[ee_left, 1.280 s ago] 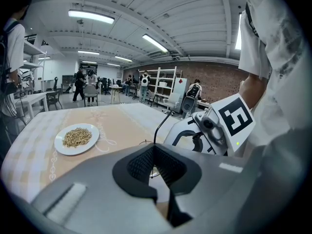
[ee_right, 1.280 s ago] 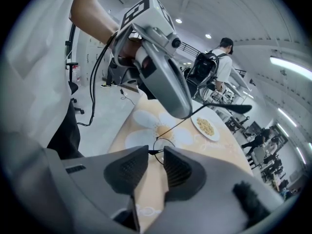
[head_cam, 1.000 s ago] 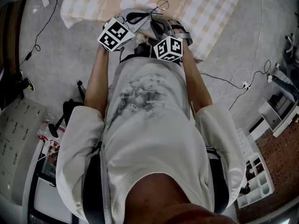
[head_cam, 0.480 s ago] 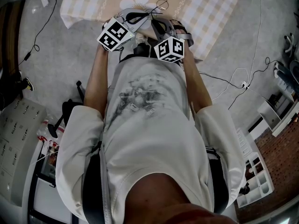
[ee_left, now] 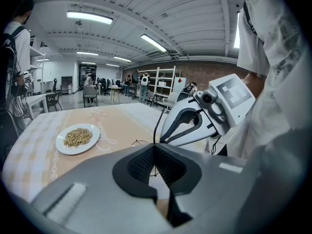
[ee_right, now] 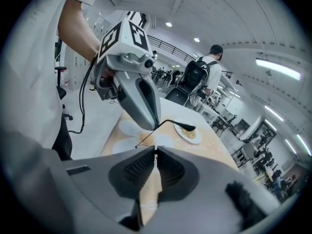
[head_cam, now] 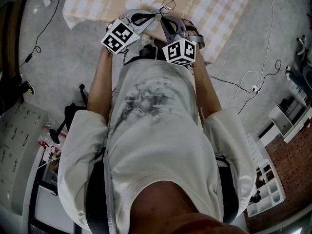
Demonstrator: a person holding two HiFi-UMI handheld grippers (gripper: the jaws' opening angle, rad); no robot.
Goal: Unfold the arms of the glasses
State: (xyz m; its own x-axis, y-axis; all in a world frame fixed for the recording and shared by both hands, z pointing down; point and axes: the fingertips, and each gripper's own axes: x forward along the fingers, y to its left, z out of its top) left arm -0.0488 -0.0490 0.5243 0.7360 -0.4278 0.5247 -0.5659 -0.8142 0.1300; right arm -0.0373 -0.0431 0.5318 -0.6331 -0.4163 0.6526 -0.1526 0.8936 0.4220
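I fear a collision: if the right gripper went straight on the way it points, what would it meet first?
Probably the glasses, whose wire hangs just beyond its tips, then the left gripper holding them. The right gripper has just been closing; whether wire sits between its near-shut jaws is unclear.

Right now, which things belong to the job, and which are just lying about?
Job: glasses; left gripper, clamped on them; right gripper, jaws just closed further on them.
Lying about: plate of grain; checked tablecloth.
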